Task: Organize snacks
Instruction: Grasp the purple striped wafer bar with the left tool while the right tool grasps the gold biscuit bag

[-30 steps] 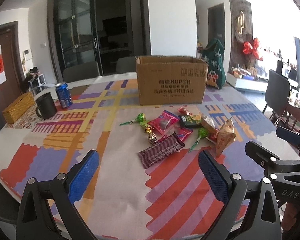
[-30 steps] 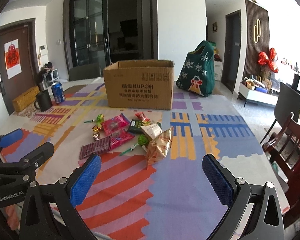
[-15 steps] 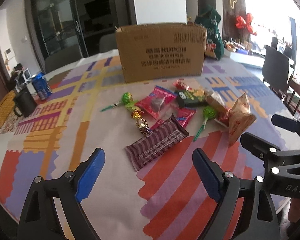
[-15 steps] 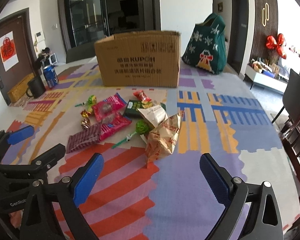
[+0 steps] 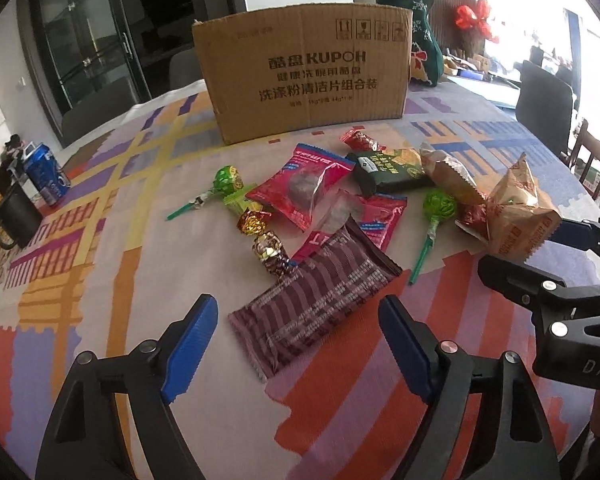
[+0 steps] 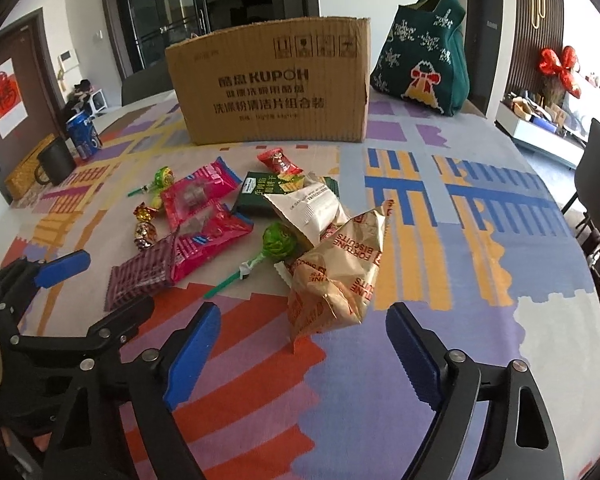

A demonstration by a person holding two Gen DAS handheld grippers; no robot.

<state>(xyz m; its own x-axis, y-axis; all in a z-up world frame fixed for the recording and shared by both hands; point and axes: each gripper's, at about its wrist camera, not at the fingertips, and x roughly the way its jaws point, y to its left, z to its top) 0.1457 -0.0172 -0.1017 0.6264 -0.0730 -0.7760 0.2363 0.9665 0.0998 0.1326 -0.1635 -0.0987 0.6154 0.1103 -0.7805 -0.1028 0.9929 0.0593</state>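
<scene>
Left wrist view has the left gripper point(image 5: 294, 342) closing with nothing pinched yet, and the striped maroon wafer pack point(image 5: 314, 302) sits right at 12 o'clock, long axis running 8 to 2. Right gripper point(image 6: 300, 344), also closing on air, faces the fortune biscuits bag point(image 6: 336, 276) at 12, so each hand's got its own target.
</scene>
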